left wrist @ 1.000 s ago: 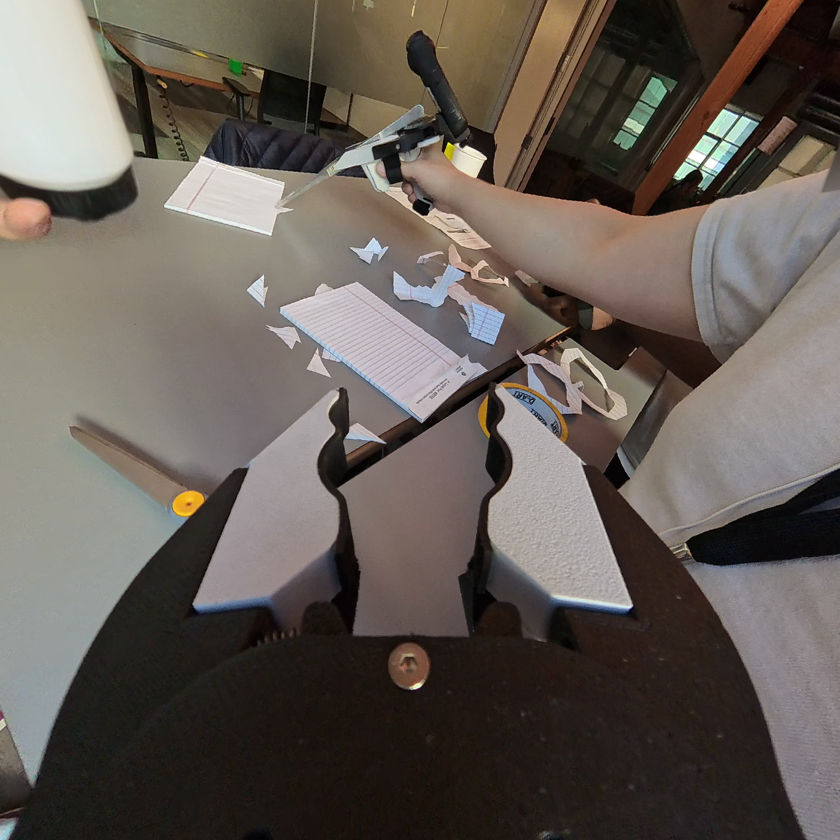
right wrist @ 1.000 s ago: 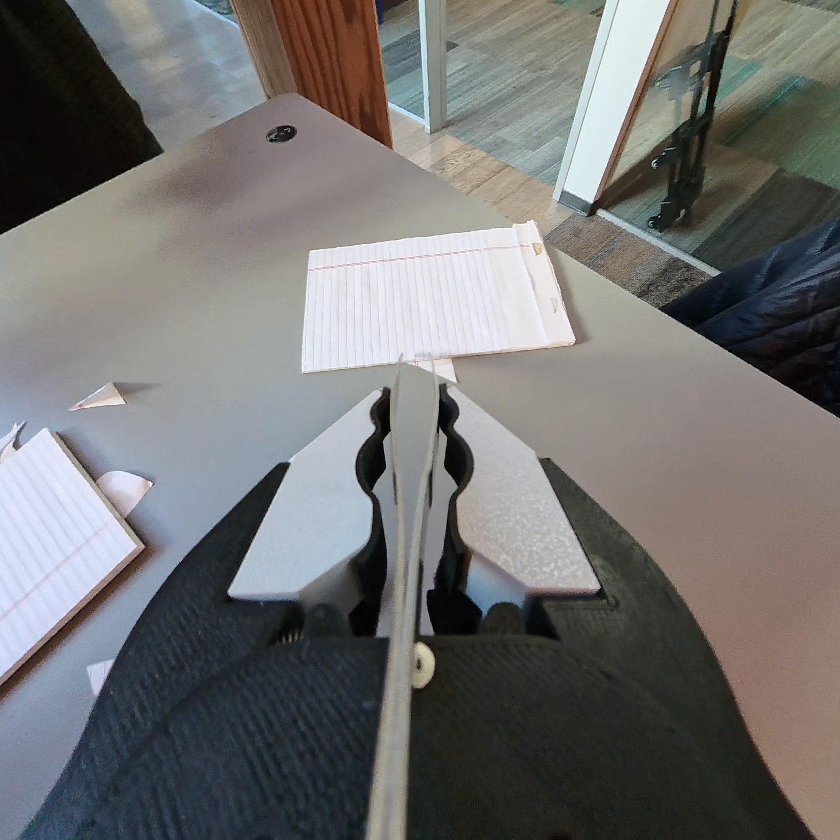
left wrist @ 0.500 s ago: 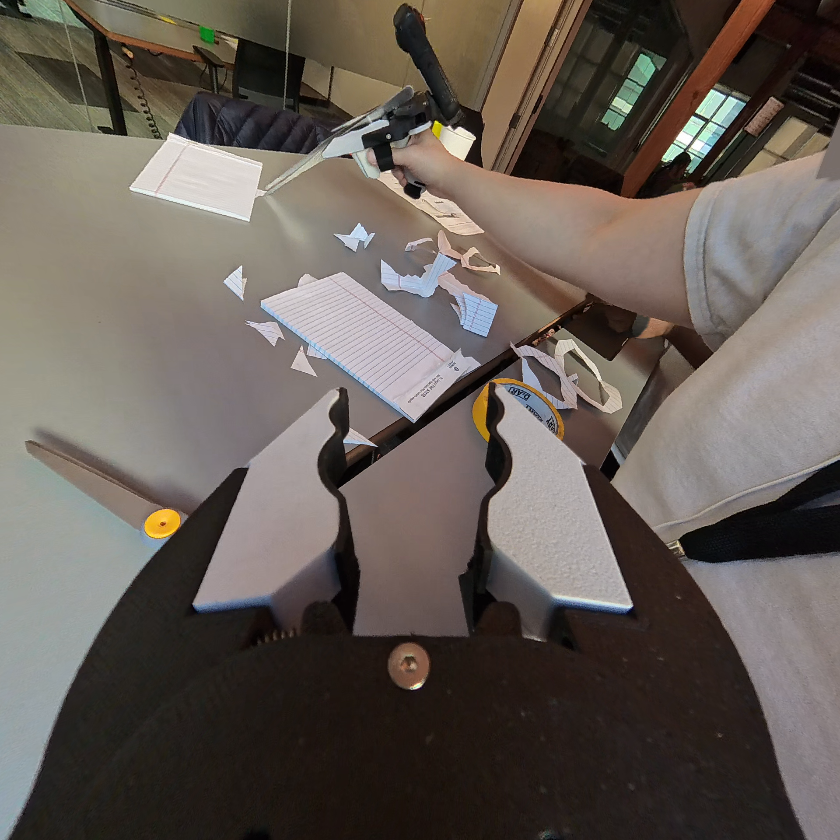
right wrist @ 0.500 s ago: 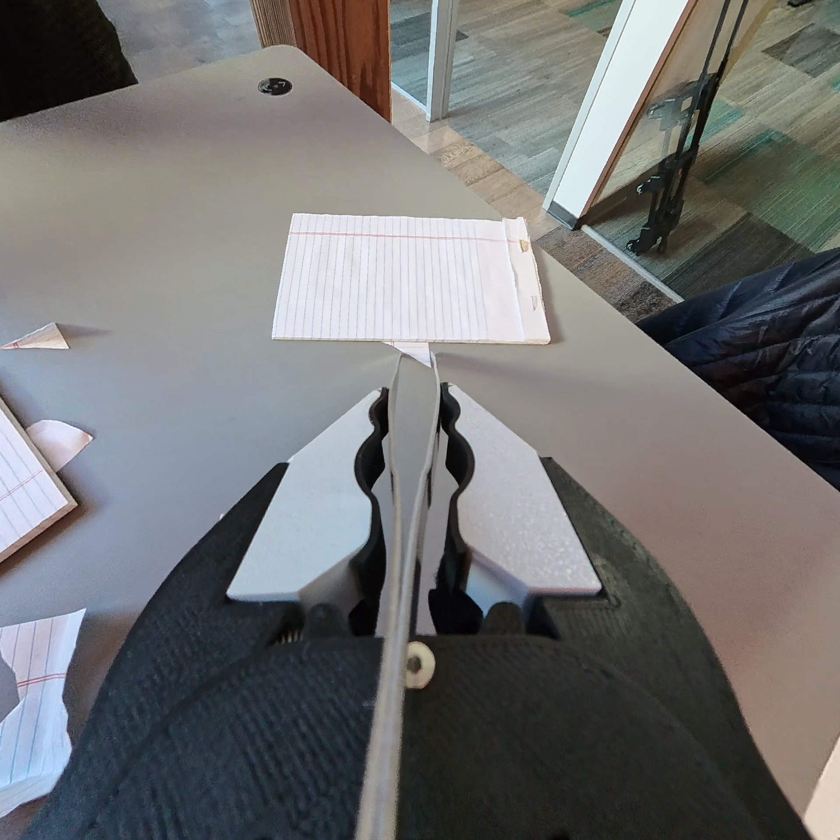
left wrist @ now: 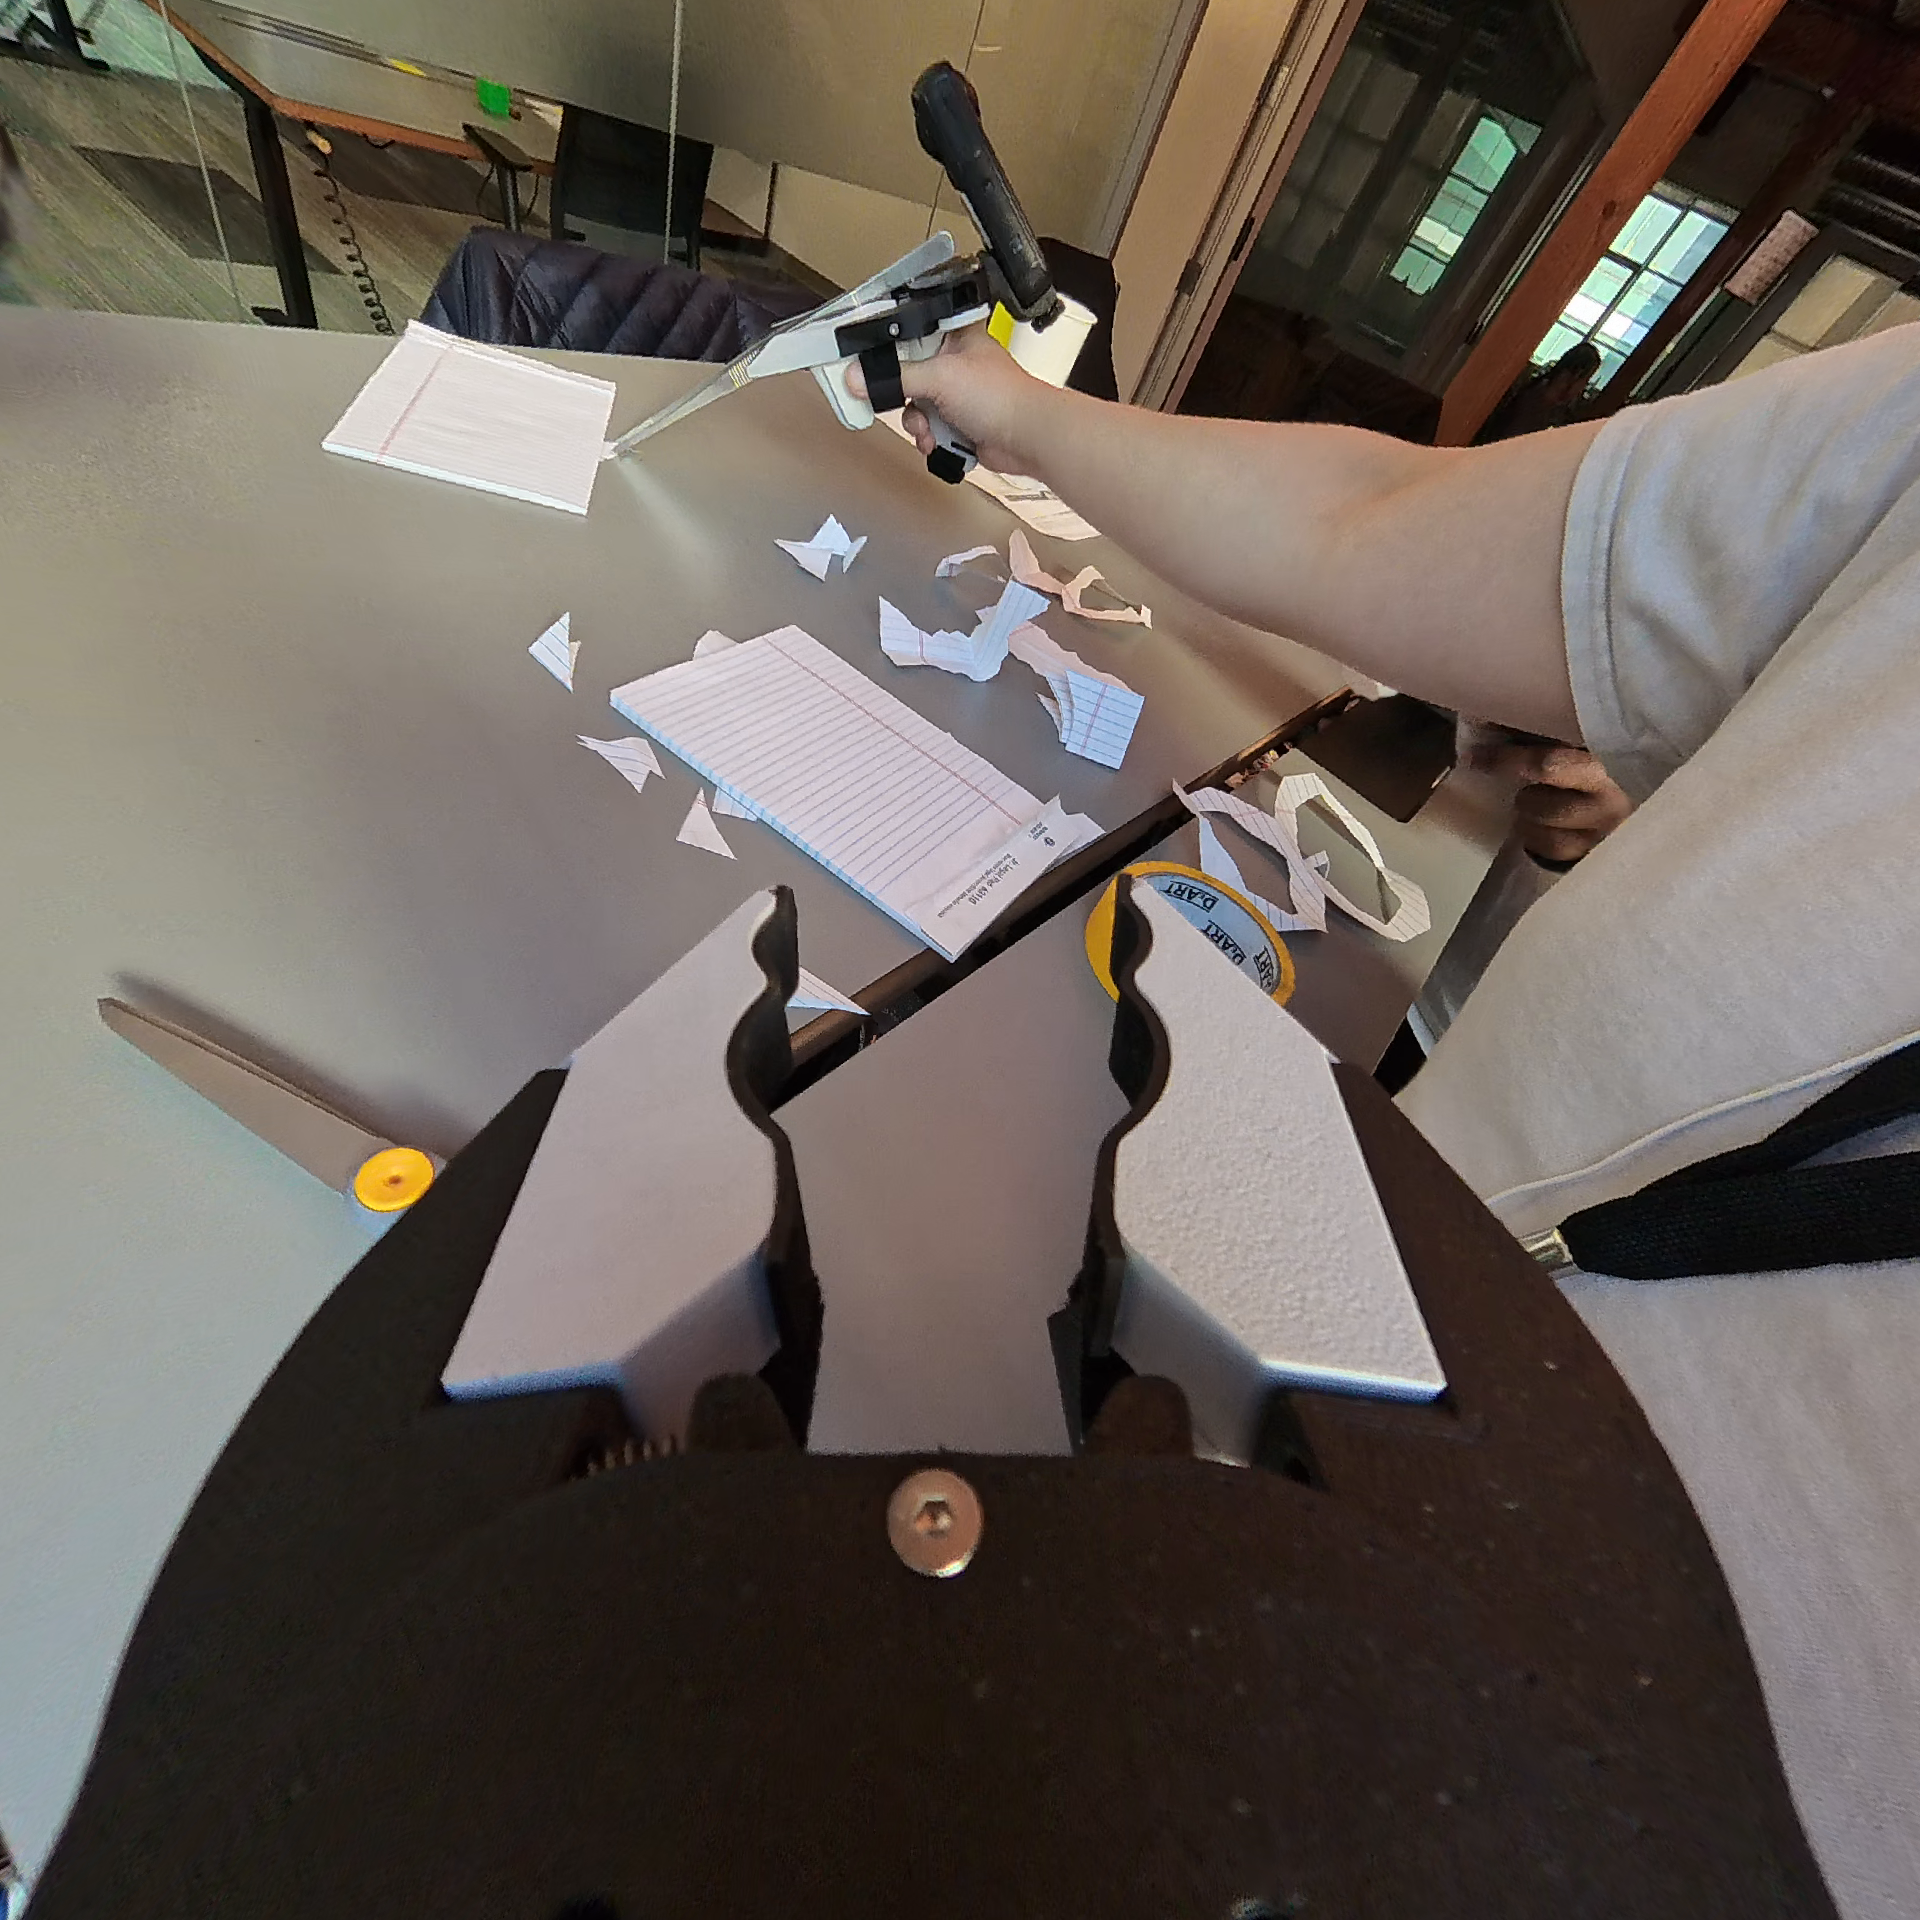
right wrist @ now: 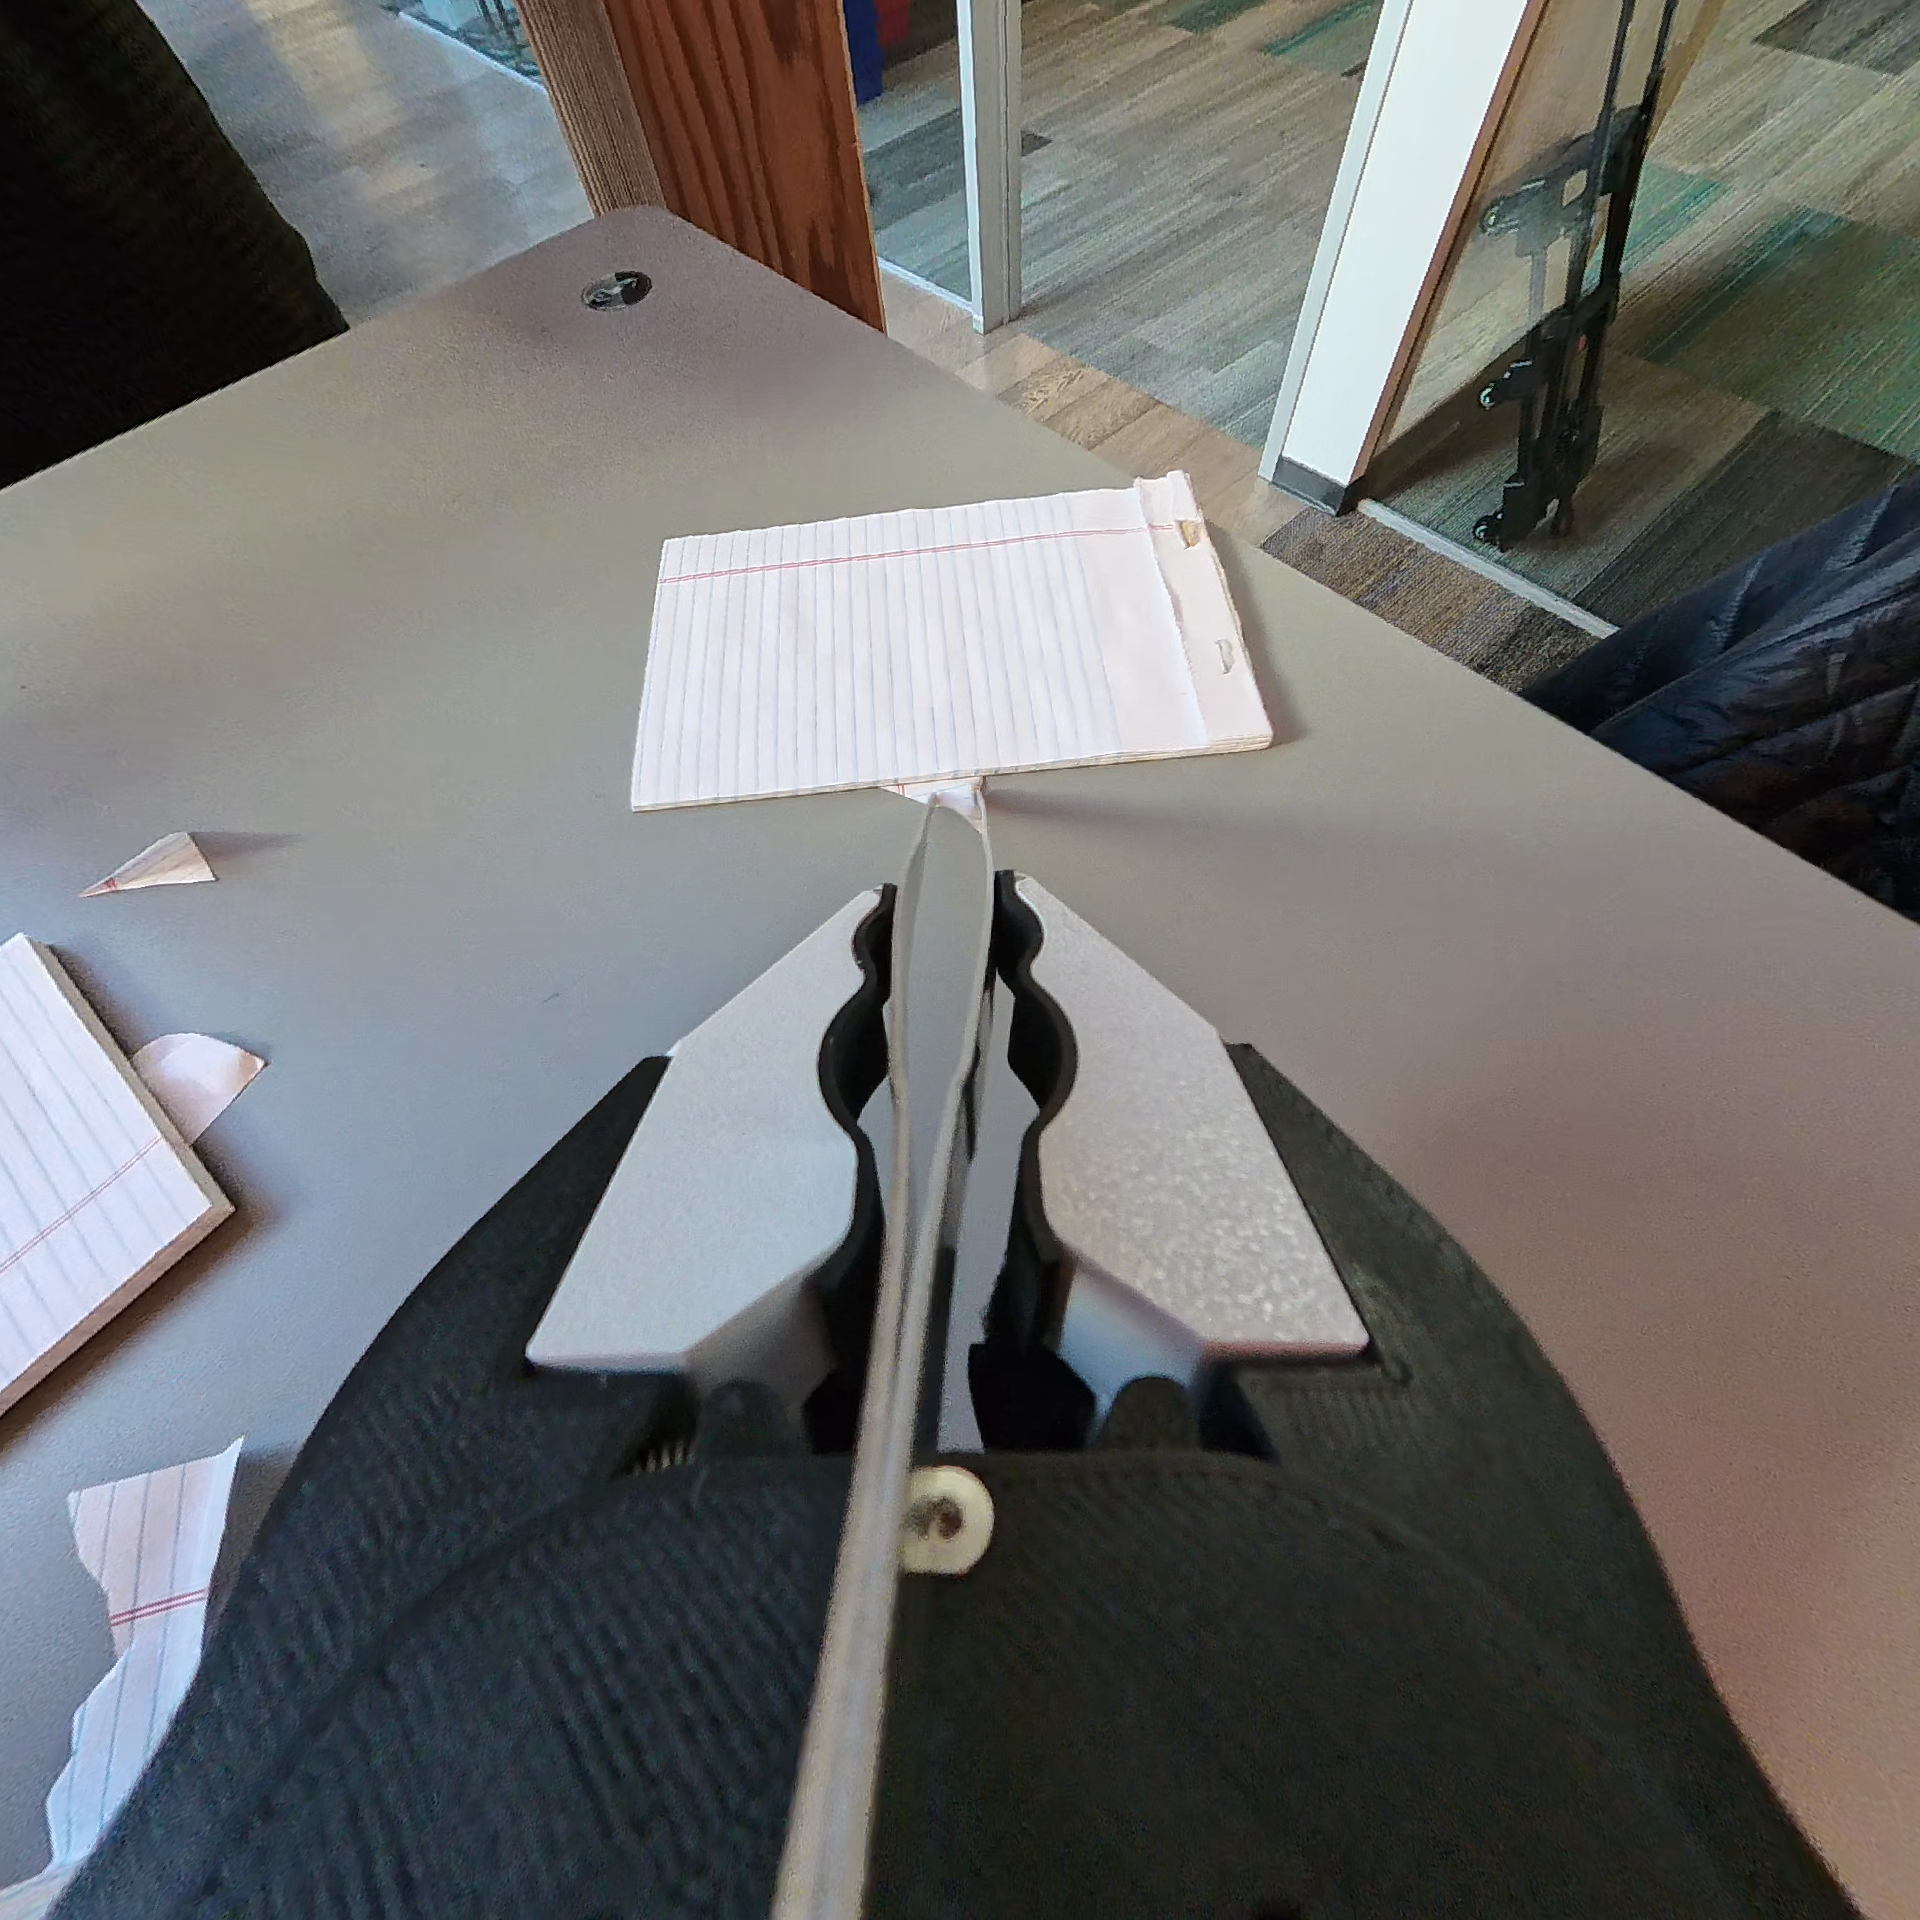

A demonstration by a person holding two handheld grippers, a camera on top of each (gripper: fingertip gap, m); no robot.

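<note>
Left tongs (left wrist: pixel 951 966): jaws apart, empty, held above the grey surface (left wrist: pixel 260 748) near its edge. Scissors (left wrist: pixel 301 1112): flat on surface at left, yellow pivot, partly hidden behind tongs. Lined pad (left wrist: pixel 831 769): beyond the fingertips, ringed by paper scraps (left wrist: pixel 977 644). Yellow tape roll (left wrist: pixel 1216 914): just behind the right finger. Right tongs (left wrist: pixel 883 312): farther off, gripped in a hand (left wrist: pixel 966 395), clamped on long metal tweezers (left wrist: pixel 727 374) whose tips meet the corner of a second lined pad (left wrist: pixel 468 426).
</note>
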